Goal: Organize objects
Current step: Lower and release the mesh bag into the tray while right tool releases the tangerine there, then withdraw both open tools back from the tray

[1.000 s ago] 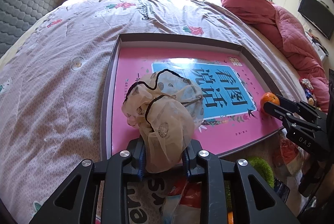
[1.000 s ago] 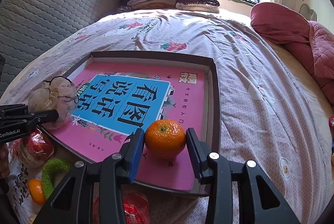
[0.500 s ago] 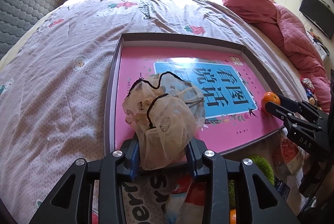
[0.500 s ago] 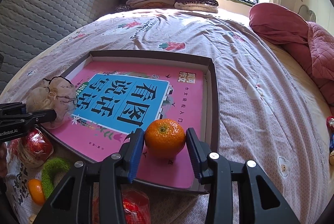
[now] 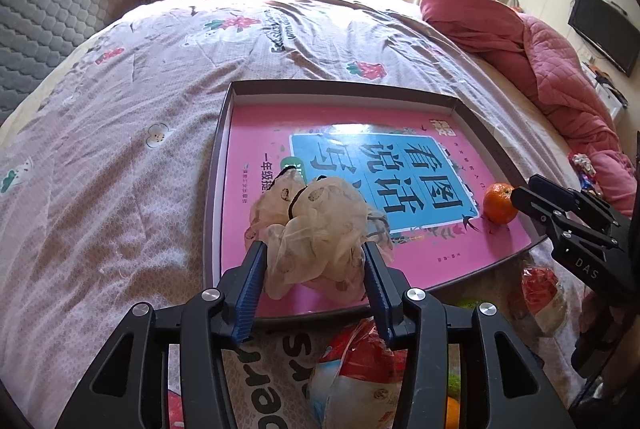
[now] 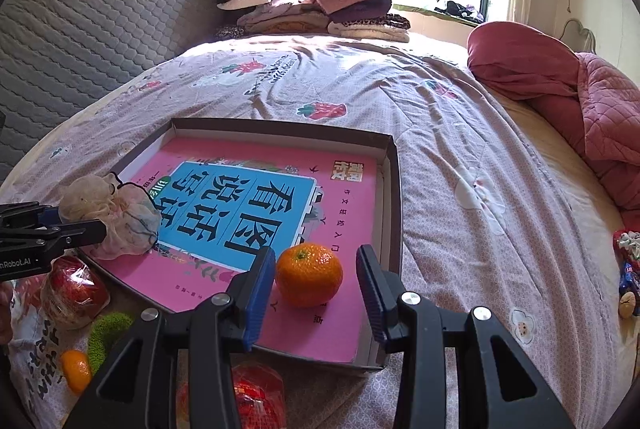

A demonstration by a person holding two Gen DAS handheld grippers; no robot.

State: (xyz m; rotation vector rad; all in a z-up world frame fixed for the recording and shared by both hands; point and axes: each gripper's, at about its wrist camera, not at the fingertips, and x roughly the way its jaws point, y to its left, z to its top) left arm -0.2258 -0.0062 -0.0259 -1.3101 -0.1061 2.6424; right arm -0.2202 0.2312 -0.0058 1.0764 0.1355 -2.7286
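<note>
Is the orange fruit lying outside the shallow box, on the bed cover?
No, the orange fruit rests inside the shallow box, on the pink book near its right wall.

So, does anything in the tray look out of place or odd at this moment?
Nothing is spilled or damaged. The gauze pouch lies crumpled at the tray's near left corner, between the opening jaws of the left gripper. The orange sits upright on the pink book, between the right gripper's open jaws.
</note>
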